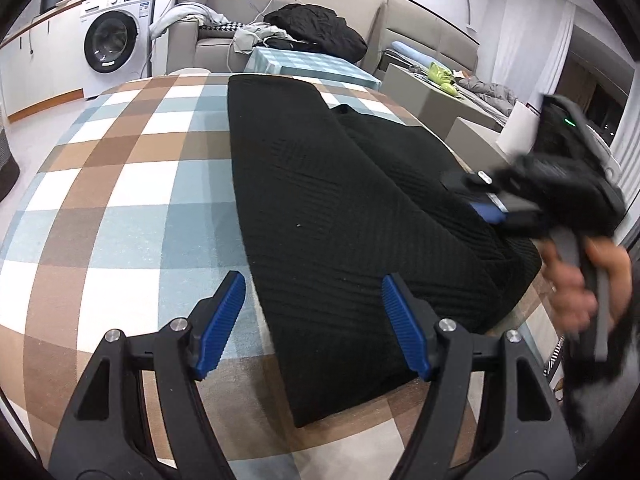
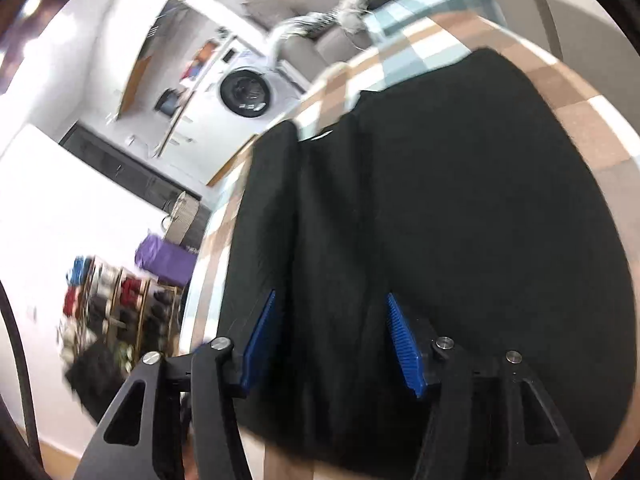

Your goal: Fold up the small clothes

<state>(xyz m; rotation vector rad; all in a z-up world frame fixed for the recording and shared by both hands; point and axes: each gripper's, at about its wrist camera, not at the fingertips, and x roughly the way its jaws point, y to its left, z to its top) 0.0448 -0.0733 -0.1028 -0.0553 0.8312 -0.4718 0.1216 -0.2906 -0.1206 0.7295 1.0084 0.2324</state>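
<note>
While the black sweater (image 1: 360, 208) lies folded on the checked tablecloth (image 1: 120, 200), I see my left gripper (image 1: 314, 324) and right gripper (image 2: 330, 340) both gaping over its near edge, empty.

The left tongs (image 1: 314, 324), black angular arms tipped with ribbed blue pads (image 1: 224, 320), point forward and downward with their jaws standing wide apart and nothing between the pads. In the left wrist view the right tongs (image 1: 486, 196) reach in from the right edge, motion-blurred, a blue pad showing at the tip, gripped below by the person's bare right hand (image 1: 576, 284) wrapped around the grey handle. In the right wrist view the right tongs (image 2: 330, 340) also tilt downward, their blue pads (image 2: 402, 344) parted, pressing on nothing.
</note>
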